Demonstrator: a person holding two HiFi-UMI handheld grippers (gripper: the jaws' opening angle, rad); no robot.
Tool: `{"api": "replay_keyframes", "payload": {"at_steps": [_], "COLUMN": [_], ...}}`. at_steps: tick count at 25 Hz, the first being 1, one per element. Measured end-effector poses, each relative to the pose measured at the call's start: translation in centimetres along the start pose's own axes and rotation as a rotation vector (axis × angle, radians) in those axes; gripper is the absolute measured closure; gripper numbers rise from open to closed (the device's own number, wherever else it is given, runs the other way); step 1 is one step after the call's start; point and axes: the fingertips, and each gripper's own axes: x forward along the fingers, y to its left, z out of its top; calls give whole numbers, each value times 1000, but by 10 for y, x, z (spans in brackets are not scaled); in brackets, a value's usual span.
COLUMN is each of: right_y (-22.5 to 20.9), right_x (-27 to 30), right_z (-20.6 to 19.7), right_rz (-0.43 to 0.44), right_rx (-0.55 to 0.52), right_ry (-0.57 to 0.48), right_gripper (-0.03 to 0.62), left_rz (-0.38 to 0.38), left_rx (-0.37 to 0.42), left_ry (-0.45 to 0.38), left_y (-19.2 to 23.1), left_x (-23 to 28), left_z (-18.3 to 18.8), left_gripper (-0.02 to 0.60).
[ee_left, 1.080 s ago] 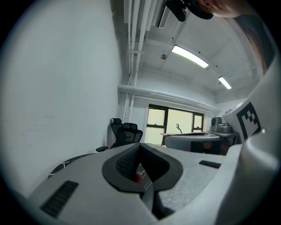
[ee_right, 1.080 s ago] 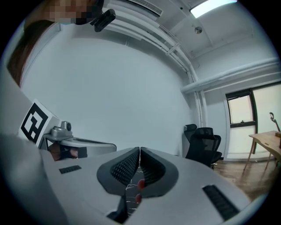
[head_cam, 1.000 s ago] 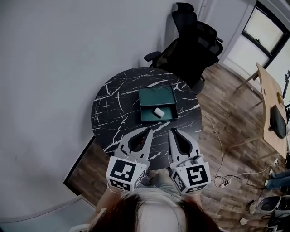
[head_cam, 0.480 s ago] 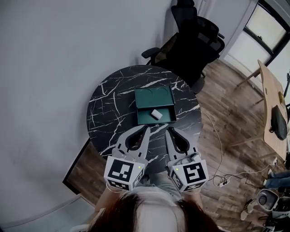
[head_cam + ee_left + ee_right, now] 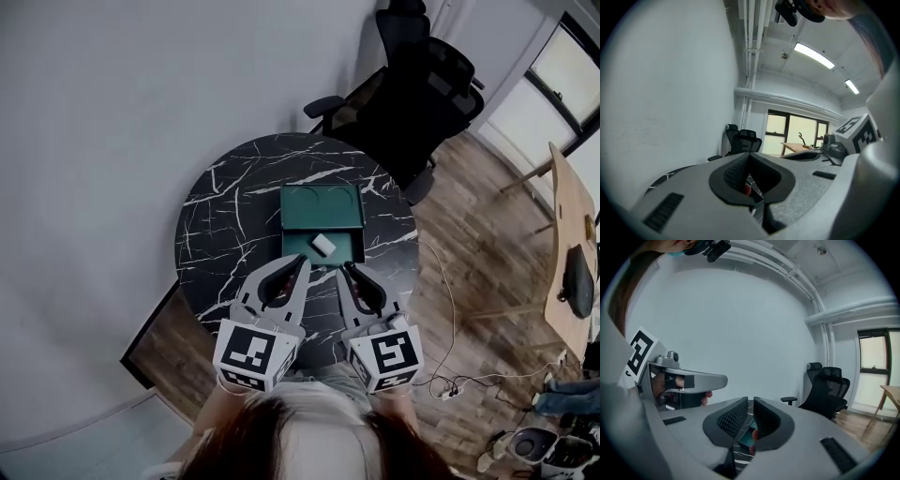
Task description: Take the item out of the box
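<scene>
Marble table [image 5: 220,234]; box [image 5: 302,208]; item [image 5: 323,245] diagonal.

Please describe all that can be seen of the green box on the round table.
The green box is square-cornered, dark and matte, and stands open on the black marble-patterned round table, near its middle. Its lid lies folded back on the far side, with two faint curved marks. The shallow near half holds a small white item. Nothing else touches it.

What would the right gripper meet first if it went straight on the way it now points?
Most likely the near wall of the open green box, which lies just beyond the right gripper, though depth is unclear.
</scene>
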Motion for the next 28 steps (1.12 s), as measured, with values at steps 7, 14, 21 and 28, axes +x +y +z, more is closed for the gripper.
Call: {"api": "replay_keyframes", "payload": {"at_steps": [7, 14, 21, 28], "right_y": [-17, -29, -40, -48], "right_x": [28, 58, 83, 103], "right_z": [-16, -39, -69, -97], "right_rz": [71, 135, 173, 208], "right_rx": [-46, -85, -102, -109], "right_ry": [71, 153, 230, 305], "right_gripper": [530, 497, 470, 461], "left_rz": [41, 83, 106, 127], "left_rx": [-19, -28, -30, -40], "left_ry": [16, 30, 47, 67], "left_y": [6, 17, 25, 32], "left_x": [19, 34, 48, 60], "left_z": [-1, -4, -10, -15], "left_gripper": [574, 574, 574, 574]}}
